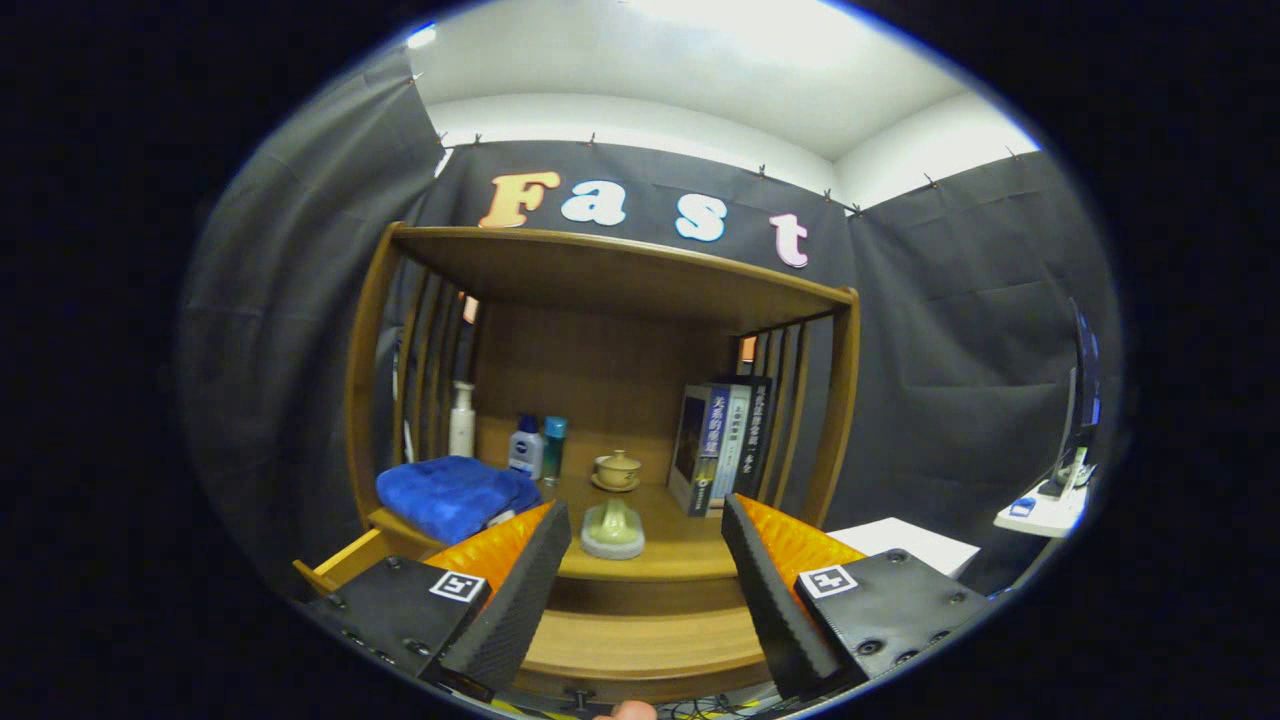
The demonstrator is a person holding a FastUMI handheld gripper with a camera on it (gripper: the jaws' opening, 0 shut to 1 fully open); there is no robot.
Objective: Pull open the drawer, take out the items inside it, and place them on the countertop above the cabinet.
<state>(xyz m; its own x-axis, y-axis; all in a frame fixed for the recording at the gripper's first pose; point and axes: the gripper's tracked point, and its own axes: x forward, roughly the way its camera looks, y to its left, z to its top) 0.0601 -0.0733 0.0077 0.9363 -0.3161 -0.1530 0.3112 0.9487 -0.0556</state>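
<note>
Gripper (645, 560): fingers apart, empty.
Drawer (640, 640): open, directly below and between the fingers.
Countertop (690, 545): just ahead, above the drawer.

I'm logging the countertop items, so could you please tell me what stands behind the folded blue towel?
Behind the folded blue towel stand a white pump bottle, a white blue-capped bottle and a teal bottle; their bases are hidden.

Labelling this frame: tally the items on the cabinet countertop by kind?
Bottles: 3 (white pump bottle, white-and-blue bottle, teal bottle)
Books: 3, upright as one stack
Blue towel: 1
Lidded cup on saucer: 1
Pale green item on grey base: 1
Total: 9
Claw open, holding nothing.
</note>
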